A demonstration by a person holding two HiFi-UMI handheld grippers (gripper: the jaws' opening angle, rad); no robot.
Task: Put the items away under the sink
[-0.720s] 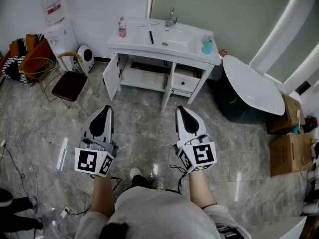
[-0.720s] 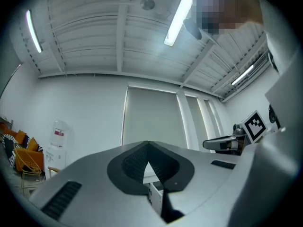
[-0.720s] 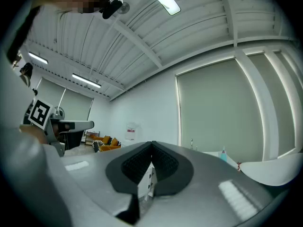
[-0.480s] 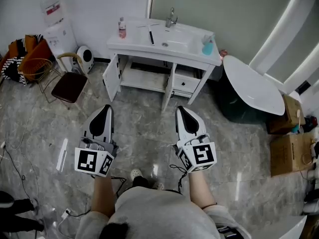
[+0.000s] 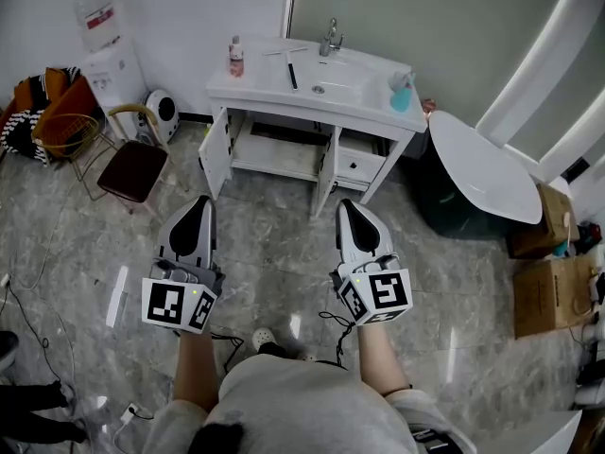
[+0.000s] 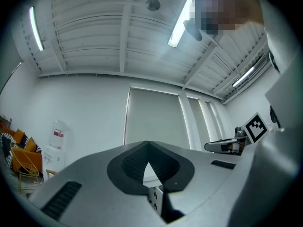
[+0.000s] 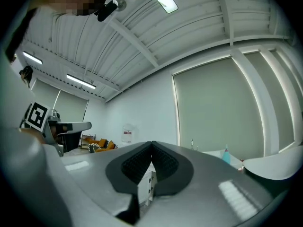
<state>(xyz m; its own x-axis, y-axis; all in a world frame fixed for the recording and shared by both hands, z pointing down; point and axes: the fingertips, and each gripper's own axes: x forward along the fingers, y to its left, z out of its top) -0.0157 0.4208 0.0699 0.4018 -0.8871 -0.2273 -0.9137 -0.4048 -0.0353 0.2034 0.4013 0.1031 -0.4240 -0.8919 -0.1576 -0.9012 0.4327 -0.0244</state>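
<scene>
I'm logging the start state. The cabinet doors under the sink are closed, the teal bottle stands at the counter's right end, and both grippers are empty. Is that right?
Not quite. The cabinet doors under the sink stand open, not closed, as the head view shows. The rest holds: the teal bottle stands at the counter's right end, and the left gripper and right gripper are empty.

We have open floor [image 5: 274, 244] between us and the cabinet [image 5: 364, 164] under the sink [image 5: 326, 88]. Its left door [image 5: 216, 149] and middle door [image 5: 324, 173] stand swung out toward us, and the shelf [image 5: 274, 151] between them is open in front. A chair [image 5: 132, 164] stands left of this way in, and a tub [image 5: 473, 168] stands close on the right.
</scene>
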